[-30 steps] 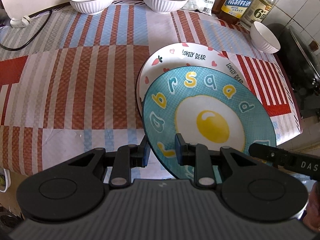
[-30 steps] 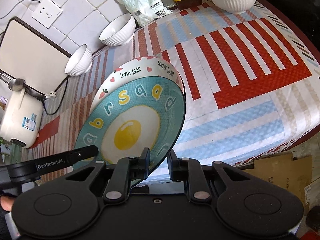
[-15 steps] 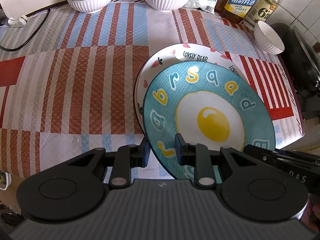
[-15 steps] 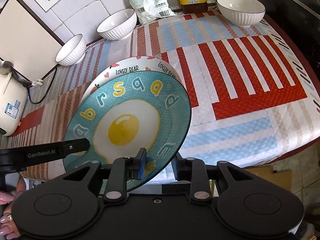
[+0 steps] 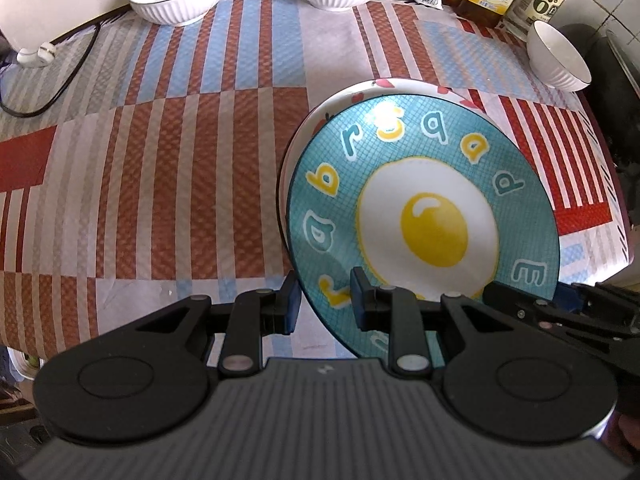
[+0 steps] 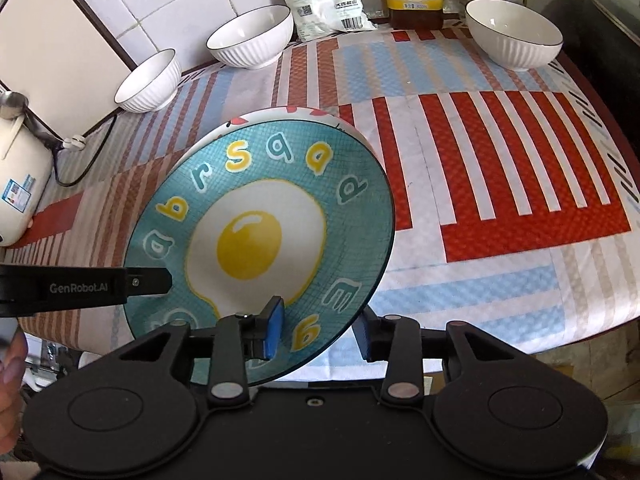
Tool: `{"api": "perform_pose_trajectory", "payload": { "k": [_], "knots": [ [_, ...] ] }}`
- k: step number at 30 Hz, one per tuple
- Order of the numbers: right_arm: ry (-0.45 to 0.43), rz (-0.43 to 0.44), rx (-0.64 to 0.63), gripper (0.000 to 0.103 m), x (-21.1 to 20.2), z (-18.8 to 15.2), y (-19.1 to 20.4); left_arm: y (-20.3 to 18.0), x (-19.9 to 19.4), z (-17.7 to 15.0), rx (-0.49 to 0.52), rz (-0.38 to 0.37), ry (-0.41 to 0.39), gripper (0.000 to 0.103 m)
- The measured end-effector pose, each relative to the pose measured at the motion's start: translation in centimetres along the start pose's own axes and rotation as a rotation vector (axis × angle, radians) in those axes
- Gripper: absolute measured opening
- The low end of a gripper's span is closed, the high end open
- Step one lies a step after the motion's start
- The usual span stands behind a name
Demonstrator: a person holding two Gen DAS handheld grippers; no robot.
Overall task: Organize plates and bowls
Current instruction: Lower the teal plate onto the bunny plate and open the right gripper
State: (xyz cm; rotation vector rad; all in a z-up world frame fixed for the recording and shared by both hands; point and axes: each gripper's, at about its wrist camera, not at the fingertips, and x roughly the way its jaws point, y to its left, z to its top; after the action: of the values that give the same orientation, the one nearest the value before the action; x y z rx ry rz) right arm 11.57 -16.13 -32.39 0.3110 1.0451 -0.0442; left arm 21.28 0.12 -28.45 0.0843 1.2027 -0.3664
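Left tool is clamped on the near rim of the egg plate. Right tool has its jaws opening: the rim sits between them, pads look clear of it.

Egg plate is over the white bear plate on the worktop, almost covering it. Its near edge juts past the worktop edge towards me. I can't tell if the far edge is already resting on the bear plate.

Risks, my read:
- Once the right lets go, the left alone holds one rim point. A glazed rim could swivel or slip in the pads and the plate drops onto the one below: chip or crack.
- If I release the left with the plate this far off centre, the overhang could tip it off the worktop.
- Pulling the right tool back could catch the rim and drag the plate sideways off the stack.

Versus a second ago: right jaws were pinched on the rim, now spread. The egg plate has slid further over the bear plate, so the "LOVELY BEAR" lettering is now hidden. Left grip unchanged. The three white bowls haven't moved.
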Motion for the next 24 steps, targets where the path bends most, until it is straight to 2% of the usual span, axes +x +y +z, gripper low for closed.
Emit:
{"api": "perform_pose_trajectory", "payload": {
  "k": [2, 7, 11, 16, 24],
  "knots": [
    [-0.014, -0.023, -0.047, 0.055, 0.3, 0.1, 0.4, -0.1, 0.0, 0.2, 0.003, 0.005, 0.0, 0.024],
    [-0.019, -0.057, -0.119, 0.059, 0.8, 0.6, 0.8, -0.3, 0.2, 0.4, 0.005, 0.041, -0.014, 0.023],
    [-0.056, -0.12, -0.164, 0.059, 0.3, 0.7, 0.7, -1.1, -0.1, 0.5, 0.04, 0.091, -0.036, 0.024],
    [-0.156, -0.048, -0.114, 0.059, -2.7, 0.5, -0.7, -1.7, -2.0, 0.4, 0.066, 0.095, -0.076, 0.025],
    [-0.34, 0.013, -0.165, 0.059, -9.1, -0.4, -1.9, -3.6, -7.4, 0.3, 0.115, 0.077, -0.142, 0.031]
  ]
}}
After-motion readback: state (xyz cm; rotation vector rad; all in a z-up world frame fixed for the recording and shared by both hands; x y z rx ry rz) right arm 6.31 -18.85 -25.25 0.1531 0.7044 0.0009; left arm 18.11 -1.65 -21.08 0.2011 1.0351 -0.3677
